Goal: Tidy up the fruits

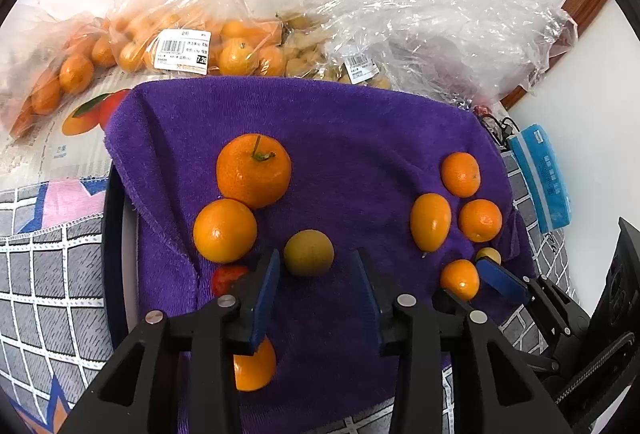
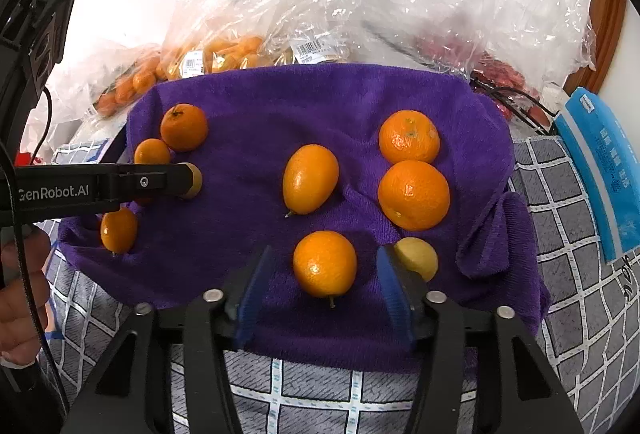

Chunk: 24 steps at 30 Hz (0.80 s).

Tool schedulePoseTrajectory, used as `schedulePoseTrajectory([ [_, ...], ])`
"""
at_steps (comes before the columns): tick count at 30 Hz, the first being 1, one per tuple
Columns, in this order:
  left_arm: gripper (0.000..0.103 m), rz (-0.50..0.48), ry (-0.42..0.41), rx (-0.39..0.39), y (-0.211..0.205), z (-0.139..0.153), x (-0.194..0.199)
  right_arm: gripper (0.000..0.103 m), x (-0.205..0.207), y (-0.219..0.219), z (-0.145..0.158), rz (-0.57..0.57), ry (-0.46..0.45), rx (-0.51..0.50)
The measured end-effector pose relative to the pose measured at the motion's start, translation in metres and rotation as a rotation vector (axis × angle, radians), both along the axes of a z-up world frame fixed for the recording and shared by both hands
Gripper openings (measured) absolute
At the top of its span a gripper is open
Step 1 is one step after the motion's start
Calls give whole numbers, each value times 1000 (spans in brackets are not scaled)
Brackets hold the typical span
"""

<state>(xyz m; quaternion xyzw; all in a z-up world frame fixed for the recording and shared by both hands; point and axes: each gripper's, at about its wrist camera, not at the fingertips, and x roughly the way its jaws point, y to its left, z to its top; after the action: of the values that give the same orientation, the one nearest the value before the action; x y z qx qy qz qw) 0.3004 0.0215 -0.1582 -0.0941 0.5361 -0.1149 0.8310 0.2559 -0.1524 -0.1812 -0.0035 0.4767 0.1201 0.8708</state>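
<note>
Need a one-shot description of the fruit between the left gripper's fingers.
On the purple towel, look just ahead of the left gripper. The small round fruit lies between its open fingers. It is dull yellow-green, while its neighbours are bright orange.

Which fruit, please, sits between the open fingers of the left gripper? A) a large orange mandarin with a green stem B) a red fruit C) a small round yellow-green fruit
C: the left gripper brackets the small round yellow-green fruit on the purple towel, pads clear of it.

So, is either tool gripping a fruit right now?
No. The left tool stands open around a yellow-green round fruit; the right tool around a small orange fruit.
</note>
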Motion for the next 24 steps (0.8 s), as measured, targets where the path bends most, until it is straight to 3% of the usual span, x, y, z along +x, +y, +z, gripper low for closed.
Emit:
schedulePoseTrajectory([
  [10,44,3,-39,14,3,20,-18,59,-13,-6,12,-10,-26,-8],
  [24,45,28,-74,60,2,35,-41,59,-26,-15,35,-51,-53,-5],
])
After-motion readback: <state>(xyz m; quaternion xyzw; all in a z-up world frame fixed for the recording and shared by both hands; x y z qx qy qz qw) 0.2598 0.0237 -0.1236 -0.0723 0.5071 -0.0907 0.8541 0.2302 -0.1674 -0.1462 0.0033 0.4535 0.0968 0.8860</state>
